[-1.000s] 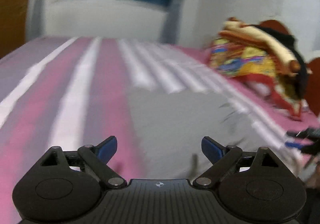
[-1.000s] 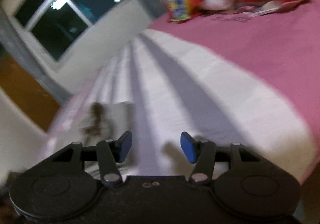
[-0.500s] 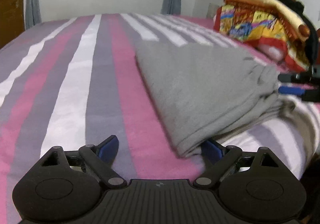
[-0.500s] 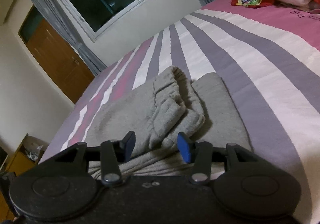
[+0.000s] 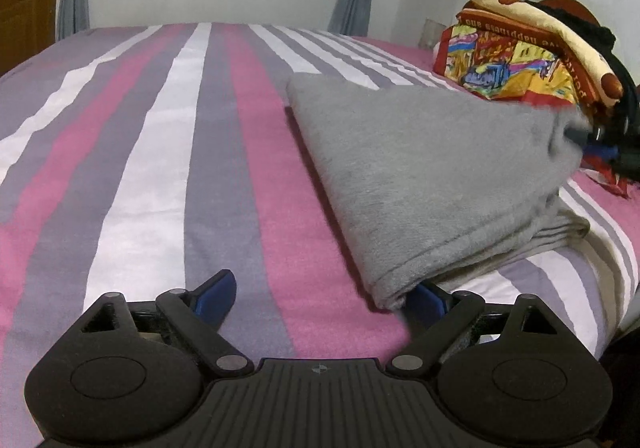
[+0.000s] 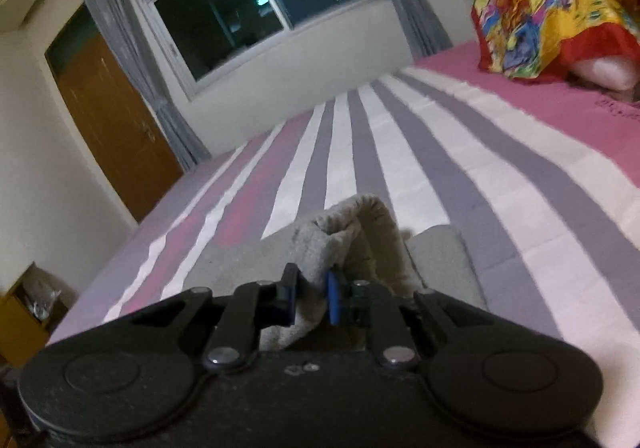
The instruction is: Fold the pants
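Grey pants [image 5: 420,172] lie folded on the striped bed, right of centre in the left wrist view. My left gripper [image 5: 320,298] is open; the near corner of the pants lies over its right finger. My right gripper [image 6: 311,300] is shut on the bunched waistband end of the pants [image 6: 360,236] and lifts it off the bed. The right gripper also shows at the right edge of the left wrist view [image 5: 600,146], holding that raised end.
The bed sheet [image 5: 160,152] has pink, purple and white stripes. A stack of colourful blankets and pillows [image 5: 528,60] sits at the head of the bed. A window [image 6: 248,4] with grey curtains is behind, a wooden door [image 6: 108,120] to the left.
My right gripper has closed on the waistband end of the pants and raised it. My left gripper stays open at the near corner of the pants.
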The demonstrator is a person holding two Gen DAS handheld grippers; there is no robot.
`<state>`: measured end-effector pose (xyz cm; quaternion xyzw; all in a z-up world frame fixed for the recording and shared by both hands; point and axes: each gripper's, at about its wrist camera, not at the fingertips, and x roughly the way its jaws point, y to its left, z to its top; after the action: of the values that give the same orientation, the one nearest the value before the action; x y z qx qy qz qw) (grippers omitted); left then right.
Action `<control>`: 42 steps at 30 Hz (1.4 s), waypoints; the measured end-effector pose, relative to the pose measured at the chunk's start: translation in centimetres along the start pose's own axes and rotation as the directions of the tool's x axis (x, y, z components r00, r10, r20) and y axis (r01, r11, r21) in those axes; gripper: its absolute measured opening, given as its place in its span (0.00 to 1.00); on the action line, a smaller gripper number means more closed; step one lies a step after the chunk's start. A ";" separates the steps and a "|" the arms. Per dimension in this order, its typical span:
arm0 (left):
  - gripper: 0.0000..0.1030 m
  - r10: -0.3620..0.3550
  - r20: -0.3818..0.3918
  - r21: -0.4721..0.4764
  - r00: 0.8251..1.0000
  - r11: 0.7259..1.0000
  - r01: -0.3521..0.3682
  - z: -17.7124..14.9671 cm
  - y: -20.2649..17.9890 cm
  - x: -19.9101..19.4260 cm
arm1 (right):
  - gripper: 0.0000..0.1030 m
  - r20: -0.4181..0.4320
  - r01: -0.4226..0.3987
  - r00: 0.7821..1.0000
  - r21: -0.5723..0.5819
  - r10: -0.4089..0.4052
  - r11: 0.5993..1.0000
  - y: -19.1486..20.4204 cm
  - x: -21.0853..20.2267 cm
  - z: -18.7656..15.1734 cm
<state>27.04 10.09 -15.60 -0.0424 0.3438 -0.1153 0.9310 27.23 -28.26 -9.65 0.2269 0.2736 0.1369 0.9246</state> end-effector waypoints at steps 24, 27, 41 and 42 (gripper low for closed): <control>0.88 0.030 -0.041 0.001 0.999 1.000 -0.030 0.5 -0.8 0.7 | 0.35 -0.049 -0.035 0.998 0.088 0.040 0.996 -2.5 -1.1 -0.2; 0.88 0.027 -0.051 0.014 0.998 1.000 -0.026 0.8 -1.2 0.9 | 0.35 -0.168 0.047 0.986 0.177 -0.017 0.983 -5.6 1.3 -1.9; 0.89 0.045 -0.130 0.139 0.991 0.990 -0.026 1.4 -1.2 -1.1 | 0.49 -0.133 0.018 0.991 0.206 0.010 0.978 -7.2 -1.5 -1.8; 0.89 0.034 -0.111 0.115 0.993 0.993 -0.021 1.9 -0.7 -2.0 | 0.47 -0.098 0.027 0.995 0.145 -0.013 0.989 -6.6 -2.7 -1.5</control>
<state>26.61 9.90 -12.79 0.0219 0.3893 -0.1241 0.9124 25.07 -34.44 -12.80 0.2843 0.3298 0.1182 0.8924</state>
